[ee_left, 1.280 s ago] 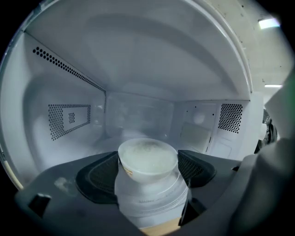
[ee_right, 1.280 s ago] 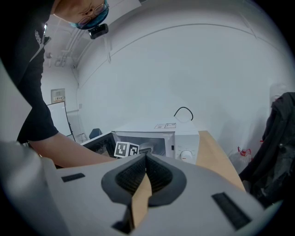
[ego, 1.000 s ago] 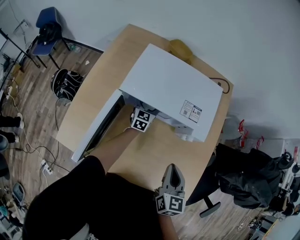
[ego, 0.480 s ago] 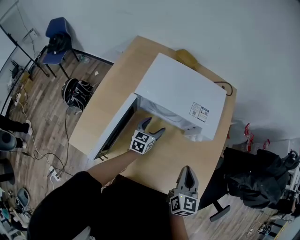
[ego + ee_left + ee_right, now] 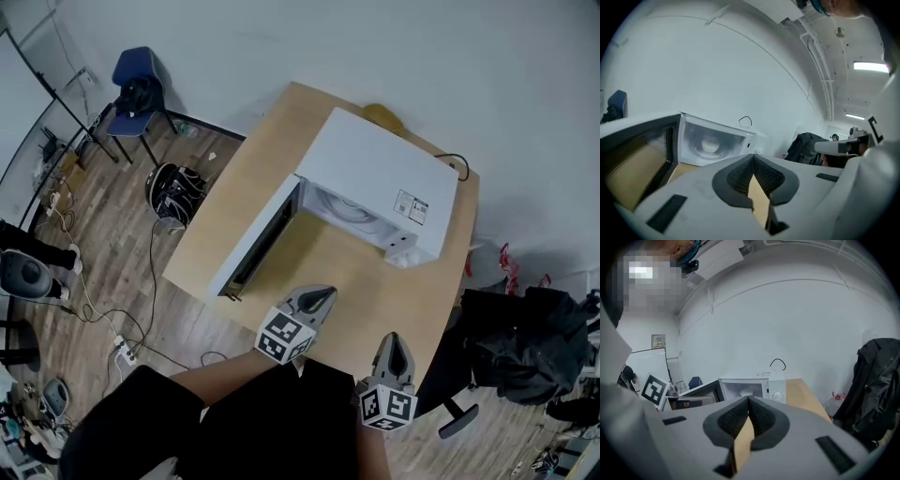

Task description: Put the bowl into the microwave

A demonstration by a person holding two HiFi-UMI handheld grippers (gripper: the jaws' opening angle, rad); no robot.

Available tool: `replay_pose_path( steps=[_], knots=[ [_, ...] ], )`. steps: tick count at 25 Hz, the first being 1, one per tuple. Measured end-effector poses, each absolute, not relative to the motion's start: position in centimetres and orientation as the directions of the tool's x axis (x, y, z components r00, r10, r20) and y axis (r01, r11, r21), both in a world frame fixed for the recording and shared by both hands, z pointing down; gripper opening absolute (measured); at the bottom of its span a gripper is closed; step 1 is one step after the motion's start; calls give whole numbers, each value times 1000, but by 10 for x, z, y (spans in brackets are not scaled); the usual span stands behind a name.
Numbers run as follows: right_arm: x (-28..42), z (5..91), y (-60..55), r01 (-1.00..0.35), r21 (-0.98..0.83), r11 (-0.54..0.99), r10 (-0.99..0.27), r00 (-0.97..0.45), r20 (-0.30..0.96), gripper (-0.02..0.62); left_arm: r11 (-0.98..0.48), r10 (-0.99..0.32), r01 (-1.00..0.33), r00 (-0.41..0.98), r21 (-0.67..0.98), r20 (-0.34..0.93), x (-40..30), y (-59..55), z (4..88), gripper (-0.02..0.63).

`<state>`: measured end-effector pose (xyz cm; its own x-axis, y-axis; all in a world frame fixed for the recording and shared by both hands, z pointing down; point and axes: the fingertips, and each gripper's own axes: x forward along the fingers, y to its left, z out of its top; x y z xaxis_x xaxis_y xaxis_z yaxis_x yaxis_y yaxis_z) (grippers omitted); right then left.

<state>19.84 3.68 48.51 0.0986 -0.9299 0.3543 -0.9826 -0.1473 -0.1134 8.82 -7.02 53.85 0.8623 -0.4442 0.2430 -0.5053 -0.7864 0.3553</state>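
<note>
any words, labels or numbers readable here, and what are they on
No text here can be read as words.
Sticker on top of the microwave: print too small to read.
Notice on the wall: blurred, unreadable.
Left marker cube and right marker cube: square patterns, no letters.

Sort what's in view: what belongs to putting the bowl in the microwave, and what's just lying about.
Job: microwave, open door, bowl inside, left tool, right tool.
Lying about: blue chair, black coat, power strip.
</note>
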Motion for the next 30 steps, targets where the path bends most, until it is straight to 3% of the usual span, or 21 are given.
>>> replay_pose_path(
  steps=[10, 18, 24, 30],
  knots=[
    [171, 436, 107, -998, -55, 16, -960, -30, 277, 60, -821, -525, -531, 847, 212, 89, 75, 56, 429, 12],
    [161, 444, 216, -993, -68, 101, -951, -116, 287, 60, -733, -645, -657, 753, 174, 128, 72, 181, 432, 12],
    [177, 434, 258, -997, -43, 58, -960, -68, 272, 60, -749, -651, -661, 748, 46, 131, 75, 236, 426, 12],
    [153, 415, 289, -1000, 1, 16, -973, -16, 229, 60, -775, -618, -625, 781, 93, 97, 64, 255, 419, 12]
  ],
)
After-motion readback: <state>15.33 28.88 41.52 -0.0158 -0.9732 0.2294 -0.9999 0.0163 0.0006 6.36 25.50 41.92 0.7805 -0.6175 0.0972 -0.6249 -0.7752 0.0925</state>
